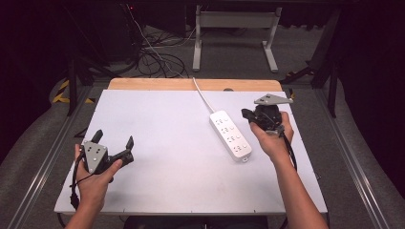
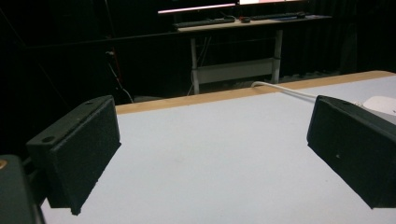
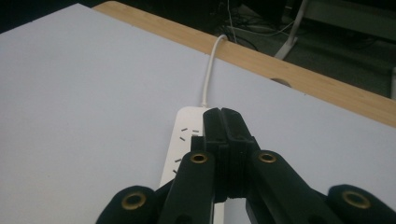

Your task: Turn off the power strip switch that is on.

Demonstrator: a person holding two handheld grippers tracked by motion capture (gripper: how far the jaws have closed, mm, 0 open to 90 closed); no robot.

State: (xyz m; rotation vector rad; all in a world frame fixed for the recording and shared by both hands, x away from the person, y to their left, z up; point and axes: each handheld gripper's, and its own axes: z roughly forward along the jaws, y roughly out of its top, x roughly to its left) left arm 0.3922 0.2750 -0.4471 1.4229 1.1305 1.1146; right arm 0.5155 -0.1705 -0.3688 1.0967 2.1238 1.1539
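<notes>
Left gripper [image 1: 113, 143] wide and empty; right gripper [image 1: 247, 114] pinched tight, holding nothing.
Could bump power strip [image 1: 230, 134] just beside right gripper, maybe tugging cord [image 1: 203, 94].

room: dark | floor [image 1: 229, 57]: grey, cable tangle [image 1: 157, 57] | white-framed desk [image 1: 236, 21] beyond | glowing monitor strip [image 2: 196, 8]

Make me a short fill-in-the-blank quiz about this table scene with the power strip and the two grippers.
1. The left gripper has its jaws ____.
2. The right gripper has its jaws ____.
3. The power strip is coloured ____.
4. The power strip's cable runs off the table's ____ edge.

Missing words: open; shut; white; far
</notes>
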